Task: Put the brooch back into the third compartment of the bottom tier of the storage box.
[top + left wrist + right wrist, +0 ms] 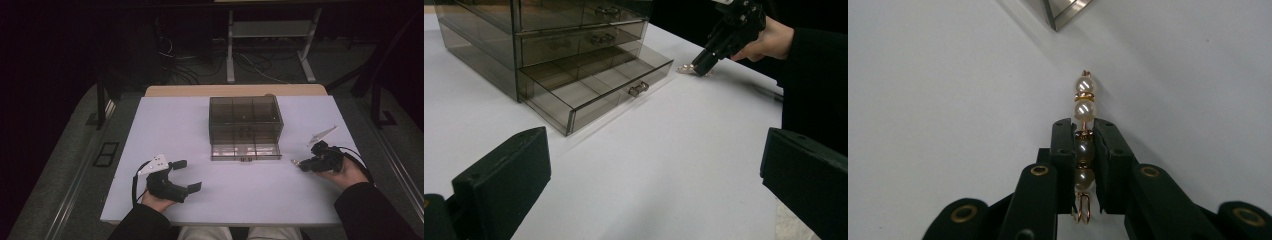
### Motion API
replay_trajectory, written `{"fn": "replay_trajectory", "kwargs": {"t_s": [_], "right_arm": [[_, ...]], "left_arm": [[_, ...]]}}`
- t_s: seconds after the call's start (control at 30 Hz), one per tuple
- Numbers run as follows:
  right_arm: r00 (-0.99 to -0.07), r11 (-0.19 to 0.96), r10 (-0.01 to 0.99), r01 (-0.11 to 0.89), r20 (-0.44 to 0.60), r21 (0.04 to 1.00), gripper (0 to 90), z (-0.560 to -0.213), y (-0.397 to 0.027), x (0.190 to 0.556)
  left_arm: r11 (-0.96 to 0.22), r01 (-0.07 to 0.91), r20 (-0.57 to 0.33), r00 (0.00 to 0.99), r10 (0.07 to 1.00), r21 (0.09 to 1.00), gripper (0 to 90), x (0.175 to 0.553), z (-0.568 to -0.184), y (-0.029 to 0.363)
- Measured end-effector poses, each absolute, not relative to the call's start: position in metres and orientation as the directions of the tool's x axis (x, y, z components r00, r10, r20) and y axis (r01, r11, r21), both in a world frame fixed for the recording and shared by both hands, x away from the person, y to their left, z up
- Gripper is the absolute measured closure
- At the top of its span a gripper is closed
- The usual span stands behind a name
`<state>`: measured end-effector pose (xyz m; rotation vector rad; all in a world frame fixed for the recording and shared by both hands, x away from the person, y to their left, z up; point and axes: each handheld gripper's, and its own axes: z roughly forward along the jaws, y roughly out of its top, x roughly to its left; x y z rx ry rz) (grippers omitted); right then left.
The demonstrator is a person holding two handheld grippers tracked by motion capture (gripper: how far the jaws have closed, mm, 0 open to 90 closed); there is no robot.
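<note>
A pearl and gold pin [1084, 97] lies on the white table [165, 125], and my right gripper [1084, 128] is shut on its middle beads, two pearls sticking out past the fingertips. In the high view that right gripper [301, 164] rests low at the right, right of the drawer front. A smoky clear drawer box [245, 117] stands at the middle, its bottom drawer [245, 149] pulled out. My left gripper [189, 175] stands open at the near left with nothing between its jaws. From the left gripper view, the right gripper [700, 66] touches down beside the pin [684, 69] near the open drawer [594, 85].
The open drawer has several compartments and a small metal handle [638, 89]. A wooden edge [235, 90] runs behind the table. Beyond it are a stand's metal legs [230, 55] and cables on the dark floor. A person's sleeve [809, 75] is at the right.
</note>
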<state>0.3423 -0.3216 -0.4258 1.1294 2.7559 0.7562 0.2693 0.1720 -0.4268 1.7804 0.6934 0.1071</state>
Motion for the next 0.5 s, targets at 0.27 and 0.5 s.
{"fn": "replay_trajectory", "kwargs": {"t_s": [0.27,0.5], "right_arm": [[-0.708,0.561,0.688,0.658,0.158,0.502,79.0,-0.418,-0.330,0.343],[-0.701,0.533,0.693,0.656,0.170,0.534,79.0,-0.407,-0.334,0.344]], "left_arm": [[-0.162,0.397,-0.271,0.821,0.502,0.903,0.0,0.270,-0.427,0.172],[-0.162,0.397,-0.272,0.821,0.501,0.903,0.0,0.269,-0.427,0.171]]}}
